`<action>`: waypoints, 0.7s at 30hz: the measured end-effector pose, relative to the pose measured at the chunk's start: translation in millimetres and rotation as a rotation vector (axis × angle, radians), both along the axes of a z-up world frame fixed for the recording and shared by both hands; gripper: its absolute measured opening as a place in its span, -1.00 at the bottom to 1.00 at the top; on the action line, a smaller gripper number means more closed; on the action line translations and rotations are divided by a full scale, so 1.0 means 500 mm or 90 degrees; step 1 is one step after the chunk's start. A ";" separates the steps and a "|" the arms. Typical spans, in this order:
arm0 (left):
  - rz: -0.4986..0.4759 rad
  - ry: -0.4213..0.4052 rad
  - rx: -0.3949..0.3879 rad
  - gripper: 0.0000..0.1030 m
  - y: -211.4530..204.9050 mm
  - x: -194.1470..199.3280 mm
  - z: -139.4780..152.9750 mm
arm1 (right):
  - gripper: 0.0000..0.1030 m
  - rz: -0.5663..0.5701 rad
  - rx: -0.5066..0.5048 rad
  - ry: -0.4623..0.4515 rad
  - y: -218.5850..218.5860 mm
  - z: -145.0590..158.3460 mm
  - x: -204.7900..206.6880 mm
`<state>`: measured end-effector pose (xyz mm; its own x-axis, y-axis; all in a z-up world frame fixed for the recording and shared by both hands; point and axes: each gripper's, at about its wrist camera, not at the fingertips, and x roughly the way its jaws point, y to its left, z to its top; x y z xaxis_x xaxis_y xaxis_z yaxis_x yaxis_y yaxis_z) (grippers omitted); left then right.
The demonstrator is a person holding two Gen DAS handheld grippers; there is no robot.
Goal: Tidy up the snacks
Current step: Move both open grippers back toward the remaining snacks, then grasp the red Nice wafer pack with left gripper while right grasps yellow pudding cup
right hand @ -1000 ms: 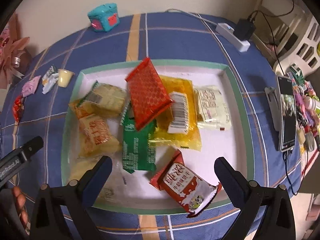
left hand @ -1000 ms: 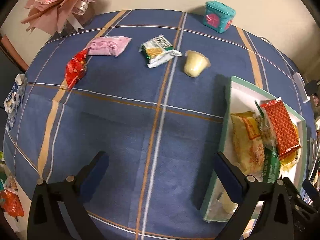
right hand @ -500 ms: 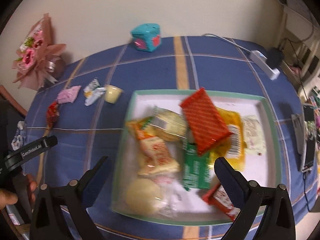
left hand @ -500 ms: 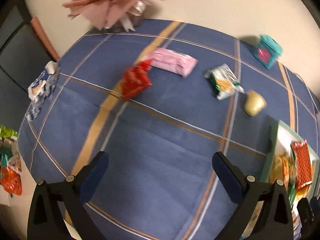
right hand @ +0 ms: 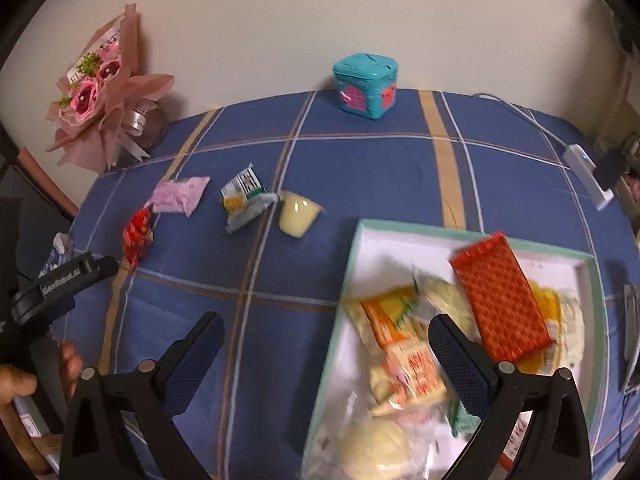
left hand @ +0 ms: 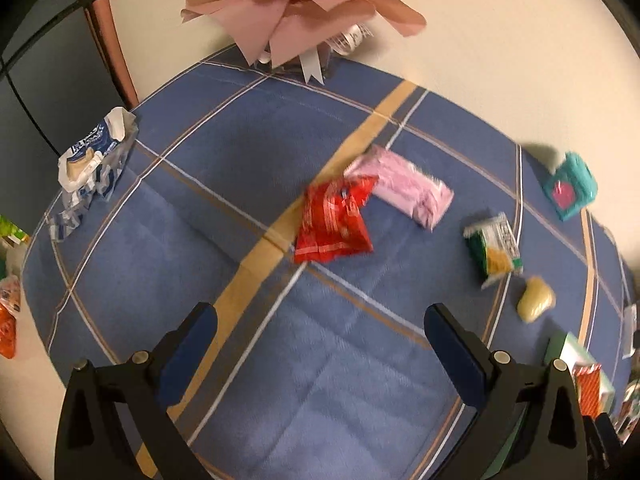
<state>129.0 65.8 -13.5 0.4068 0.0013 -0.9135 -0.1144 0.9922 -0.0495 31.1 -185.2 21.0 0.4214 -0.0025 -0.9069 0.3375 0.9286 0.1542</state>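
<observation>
Left gripper (left hand: 320,332) spread wide, holding nothing, above the tablecloth (left hand: 248,184); red packet (left hand: 332,220) just ahead, touching pink packet (left hand: 404,192). Right gripper (right hand: 326,340) likewise wide and bare, over the tray's (right hand: 352,264) left edge.

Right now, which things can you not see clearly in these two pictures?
- Tray, left wrist view: cut off by the frame edge.
- Snacks deep in the tray, right wrist view: motion-blurred, partly behind the right hand-held gripper.
- Red packet print: too small.
</observation>
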 end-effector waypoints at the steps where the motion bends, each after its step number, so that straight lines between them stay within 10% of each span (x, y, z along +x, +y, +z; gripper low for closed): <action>1: 0.004 -0.002 -0.008 1.00 0.006 0.011 0.000 | 1.00 -0.001 0.007 -0.001 -0.002 -0.001 0.010; 21: -0.007 0.022 -0.058 0.99 0.037 0.169 -0.069 | 1.00 0.019 -0.017 0.107 -0.014 -0.086 0.253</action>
